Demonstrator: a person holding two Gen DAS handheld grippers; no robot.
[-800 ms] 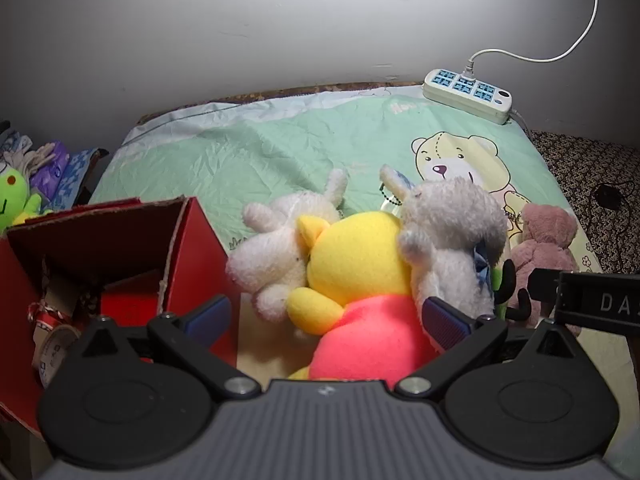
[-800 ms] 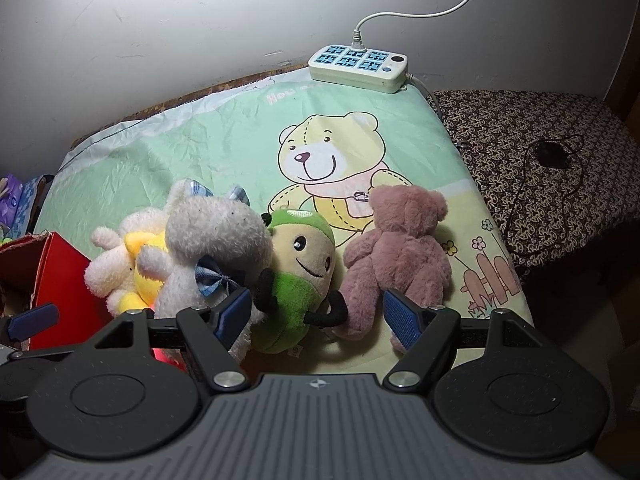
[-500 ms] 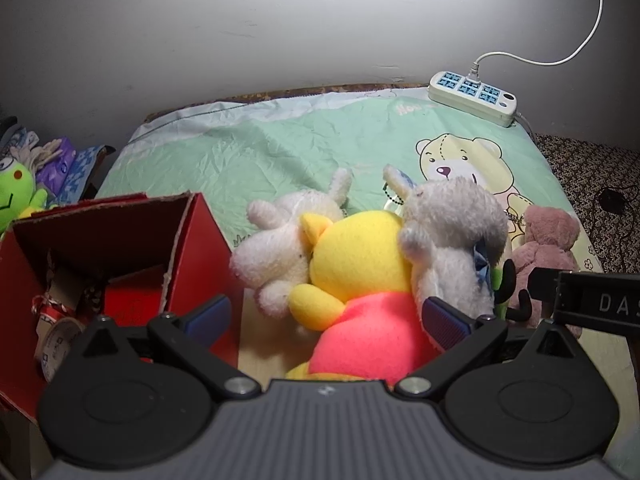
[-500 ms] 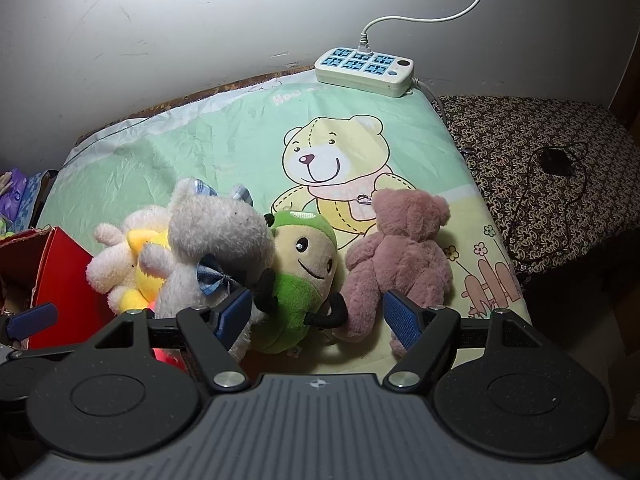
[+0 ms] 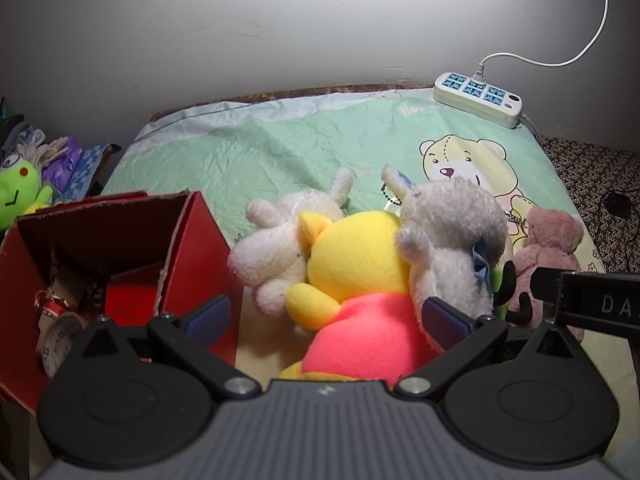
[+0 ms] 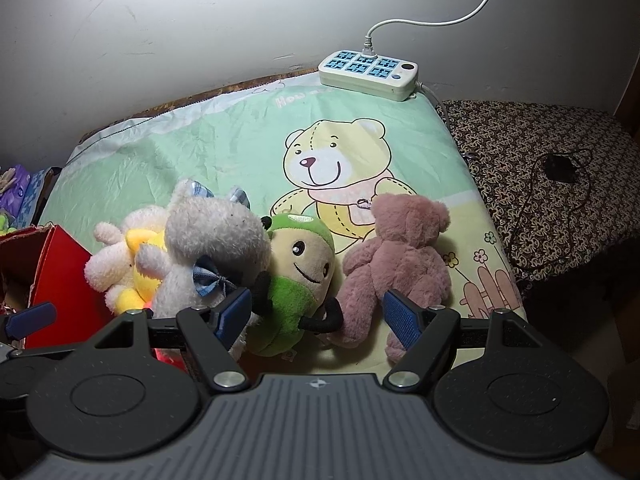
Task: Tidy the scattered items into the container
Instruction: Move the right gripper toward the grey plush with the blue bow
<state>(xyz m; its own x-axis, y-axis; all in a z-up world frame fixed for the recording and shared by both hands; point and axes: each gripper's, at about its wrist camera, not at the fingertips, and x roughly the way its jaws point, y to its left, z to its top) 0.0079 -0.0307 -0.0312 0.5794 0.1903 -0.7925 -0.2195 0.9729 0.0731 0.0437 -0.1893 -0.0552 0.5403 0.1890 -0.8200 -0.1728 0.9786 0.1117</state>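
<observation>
Several plush toys lie in a row on the green bear-print sheet (image 6: 240, 148): a white one (image 5: 280, 240), a yellow and pink one (image 5: 356, 280), a grey one (image 5: 452, 236), a green one (image 6: 296, 280) and a mauve bear (image 6: 396, 264). An open red cardboard box (image 5: 192, 248) stands at the left with small items inside. My left gripper (image 5: 326, 320) is open, just short of the yellow toy. My right gripper (image 6: 316, 316) is open, its fingers either side of the green toy's lower body.
A white and blue power strip (image 6: 368, 74) with a cable lies at the sheet's far edge by the wall. A patterned dark cloth (image 6: 540, 168) with a black cable covers the surface to the right. A green frog toy (image 5: 20, 192) and packets sit left of the box.
Both views have drawn back and up slightly, so the toys sit a little lower in frame. Both grippers stay open. No toy has moved.
</observation>
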